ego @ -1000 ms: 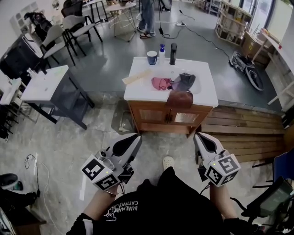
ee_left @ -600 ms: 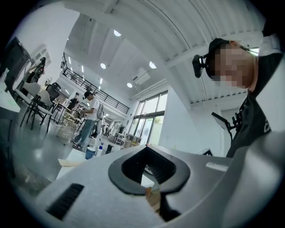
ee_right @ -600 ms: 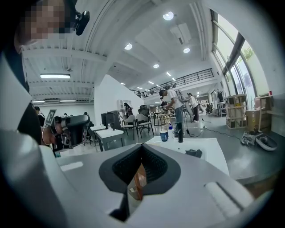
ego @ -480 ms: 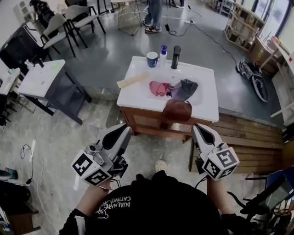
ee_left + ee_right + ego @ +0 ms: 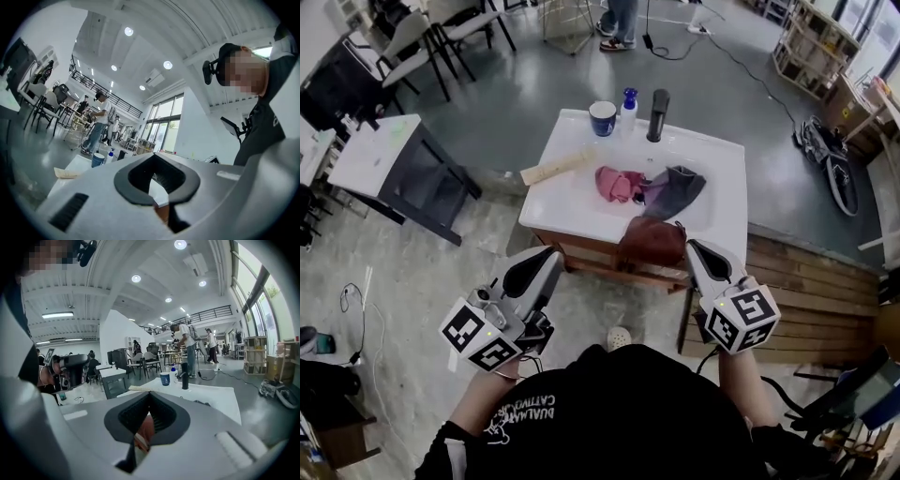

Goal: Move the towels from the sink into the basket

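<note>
On the white sink unit [image 5: 572,202] a pink towel [image 5: 619,182] and a grey towel [image 5: 677,186] lie in the basin. A brown towel [image 5: 652,242] hangs over its front edge. My left gripper [image 5: 551,256] is shut and empty, just short of the unit's front left corner. To the right of the brown towel, my right gripper [image 5: 695,247] is shut and empty too. In the left gripper view the closed left gripper [image 5: 157,161] points at the countertop. The right gripper [image 5: 149,397] faces the sink top [image 5: 208,397] in its own view. I see no basket.
A blue cup [image 5: 602,117], a spray bottle [image 5: 628,100] and a black faucet [image 5: 655,114] stand at the back of the sink. A wooden strip [image 5: 555,167] lies on its left side. A grey table [image 5: 389,155] stands left, a wooden platform [image 5: 811,281] right.
The person has walked towards the sink unit. Both grippers, shut throughout, have come from well in front of it to near its front edge.
</note>
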Demonstrator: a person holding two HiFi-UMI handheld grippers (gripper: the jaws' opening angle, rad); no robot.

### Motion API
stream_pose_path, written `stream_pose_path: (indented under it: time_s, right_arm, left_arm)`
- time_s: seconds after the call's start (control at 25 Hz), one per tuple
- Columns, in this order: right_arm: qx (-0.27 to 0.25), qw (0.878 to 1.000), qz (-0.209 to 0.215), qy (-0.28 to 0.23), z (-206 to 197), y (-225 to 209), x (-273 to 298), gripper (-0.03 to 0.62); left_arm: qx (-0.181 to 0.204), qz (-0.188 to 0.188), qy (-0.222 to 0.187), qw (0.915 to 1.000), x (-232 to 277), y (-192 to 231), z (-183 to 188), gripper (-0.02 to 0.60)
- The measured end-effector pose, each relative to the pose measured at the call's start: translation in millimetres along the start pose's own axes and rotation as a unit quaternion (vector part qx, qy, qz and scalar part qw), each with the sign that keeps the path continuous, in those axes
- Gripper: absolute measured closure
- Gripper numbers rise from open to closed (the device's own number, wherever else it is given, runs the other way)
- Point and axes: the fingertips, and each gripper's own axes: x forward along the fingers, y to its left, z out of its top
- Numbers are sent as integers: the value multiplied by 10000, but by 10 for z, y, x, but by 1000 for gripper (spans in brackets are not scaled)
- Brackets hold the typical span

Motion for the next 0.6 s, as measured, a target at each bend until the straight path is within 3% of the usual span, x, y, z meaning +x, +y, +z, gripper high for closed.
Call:
stream_pose_path:
  time_s: [0.36, 0.6]
  right_arm:
    - [303, 9982, 396, 327, -168, -420, 523, 589]
    - [148, 9927, 611, 1026, -444, -557, 816, 589]
  left_arm:
    - [-407, 588, -116, 9974, 336, 508, -207, 580]
    - [-577, 892, -266, 9940, 332, 682, -221, 580]
